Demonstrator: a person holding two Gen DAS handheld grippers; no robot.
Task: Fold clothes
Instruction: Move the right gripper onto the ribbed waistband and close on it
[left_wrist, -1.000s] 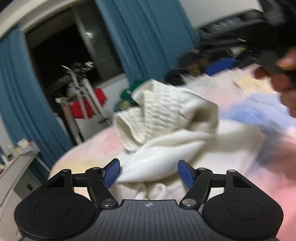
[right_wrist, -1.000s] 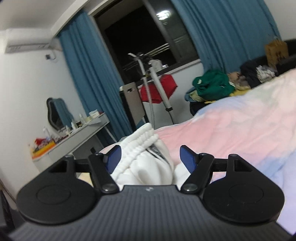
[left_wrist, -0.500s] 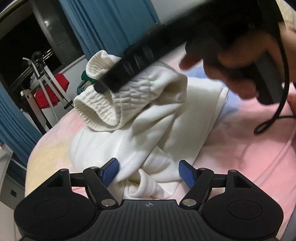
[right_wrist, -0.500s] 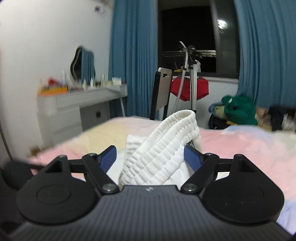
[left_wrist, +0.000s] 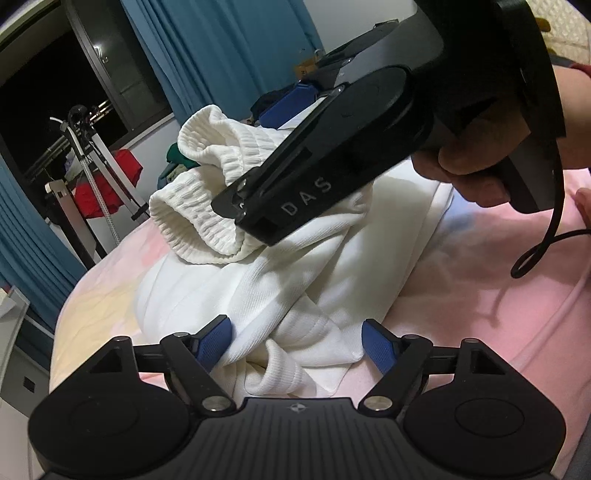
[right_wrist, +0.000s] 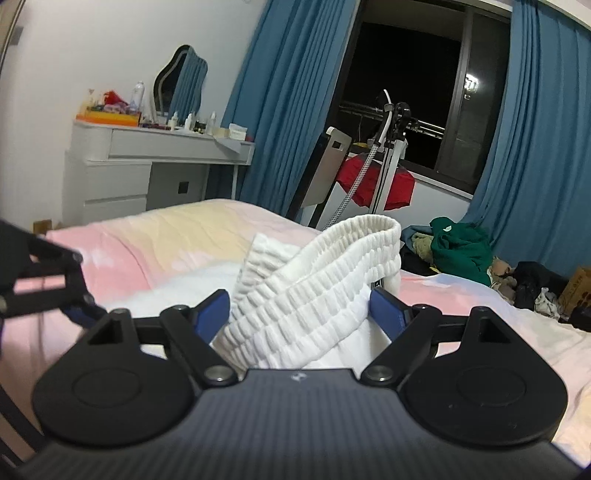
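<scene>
**Gathering a White Garment on the Bed for Folding**

Seen from the left wrist view, a white garment (left_wrist: 317, 266) is heaped on the pink bedspread (left_wrist: 509, 302), not yet laid flat. The left gripper (left_wrist: 297, 341) is held low over the near edge of the heap, its jaws spread wide with a rolled fold of fabric lying between the blue pads (left_wrist: 216, 338); nothing is pinched. This stance is judged to be a readying to seize the lower hem so the heap can be straightened. Above, the right gripper (left_wrist: 236, 201) is reached across the scene, its tip buried at the ribbed waistband (left_wrist: 195, 199), which is lifted clear of the rest, probably so the cloth can be drawn out. The letters "DAS" are printed in white on its side. A black cable (left_wrist: 546, 236) is looped beside the holding hand (left_wrist: 480, 173).

From the right wrist view, the ribbed waistband (right_wrist: 325, 280) is seen between the jaws of the right gripper (right_wrist: 299, 308), standing up in a loop. The pads are set fairly wide, the right one seemingly touching the cloth; whether a real grip is had cannot be told. No legible writing is found here; a dresser (right_wrist: 122, 173) with bottles and blue curtains (right_wrist: 280, 103) are seen behind.
</scene>
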